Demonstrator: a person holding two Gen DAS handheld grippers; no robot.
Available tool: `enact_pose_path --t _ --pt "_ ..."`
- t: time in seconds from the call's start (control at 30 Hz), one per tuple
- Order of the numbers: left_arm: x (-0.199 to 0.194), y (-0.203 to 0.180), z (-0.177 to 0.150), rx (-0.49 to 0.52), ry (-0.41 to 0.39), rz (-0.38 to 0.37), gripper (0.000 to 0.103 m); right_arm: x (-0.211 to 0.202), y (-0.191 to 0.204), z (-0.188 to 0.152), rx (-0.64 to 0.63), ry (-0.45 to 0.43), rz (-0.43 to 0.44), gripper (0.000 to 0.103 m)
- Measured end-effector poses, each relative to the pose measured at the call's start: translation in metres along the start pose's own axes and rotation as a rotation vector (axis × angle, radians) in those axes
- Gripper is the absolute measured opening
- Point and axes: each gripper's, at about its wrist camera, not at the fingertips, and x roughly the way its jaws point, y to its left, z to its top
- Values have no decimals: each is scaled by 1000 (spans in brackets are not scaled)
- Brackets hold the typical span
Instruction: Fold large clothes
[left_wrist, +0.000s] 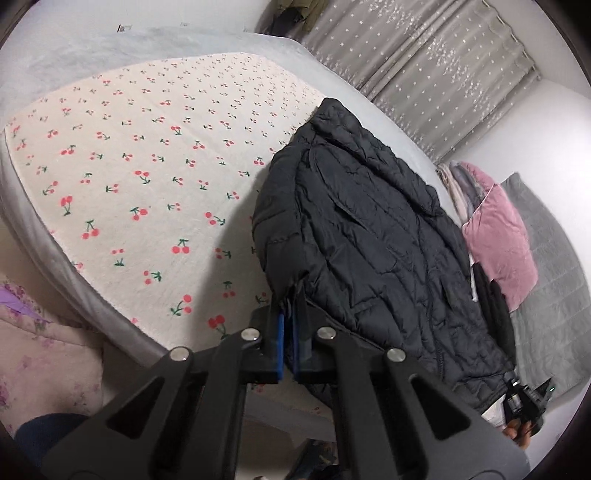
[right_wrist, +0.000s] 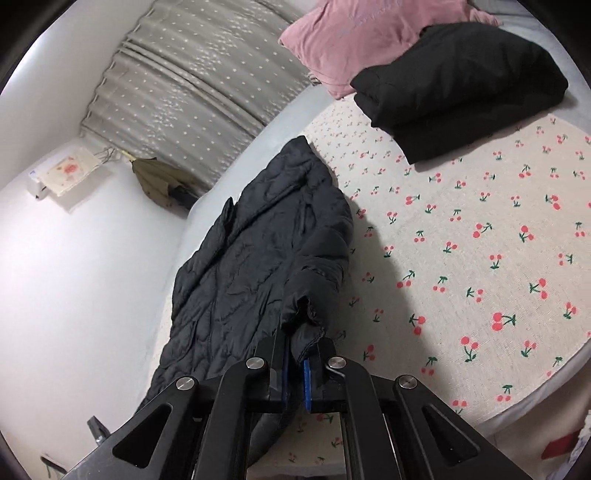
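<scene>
Nearest, the left tongs (left_wrist: 289, 314) are pressed together on a bottom corner of the dark quilted jacket (left_wrist: 369, 236), and the right tongs (right_wrist: 295, 345) pinch a cuff or hem end of the same jacket (right_wrist: 258, 266). The jacket lies lengthwise along one side of the bed, on a cherry-print blanket (left_wrist: 147, 166) spread over a pale grey sheet (left_wrist: 44, 225). Farther off on the blanket rests one folded black garment (right_wrist: 461, 85), touching one pink pillow (right_wrist: 351, 37), with a grey quilted cover (left_wrist: 554, 295) beside that pillow. Beyond the bed hang grey star-patterned curtains (left_wrist: 424, 62) against white walls (right_wrist: 74, 258).
</scene>
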Motion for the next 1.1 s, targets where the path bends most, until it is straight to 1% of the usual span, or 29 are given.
enact_pose_path --t 0.1,0.27,0.4,0.53,0.6,0.67,0.8,0.9,0.93,1.1 --pt "6 -9 0 34 3 42 4 1 3 0 -24 14 -16 5" --pt "3 -25 -9 126 -38 121 4 3 4 1 -43 20 -28 5" --pt "2 -31 -12 162 -59 150 4 0 8 -3 -70 19 -22 5" --pt "-4 -33 -12 173 -81 152 4 -3 13 -6 -101 5 -8 5" --pt "-9 -35 -13 164 -90 135 4 -6 14 -6 -113 -10 15 5" --pt "-18 -35 -15 147 -106 108 4 -10 14 -7 -107 -22 58 5" --pt "-40 -33 -16 95 -141 46 4 -17 8 -9 -47 -33 164 5" --pt "-56 -32 -15 59 -160 25 4 -26 5 -11 -11 -45 258 5" --pt "-62 -31 -14 43 -161 15 4 -30 7 -11 -4 -49 290 5" --pt "-98 -31 -6 -25 -194 -48 4 -55 32 -9 -43 -77 369 4"
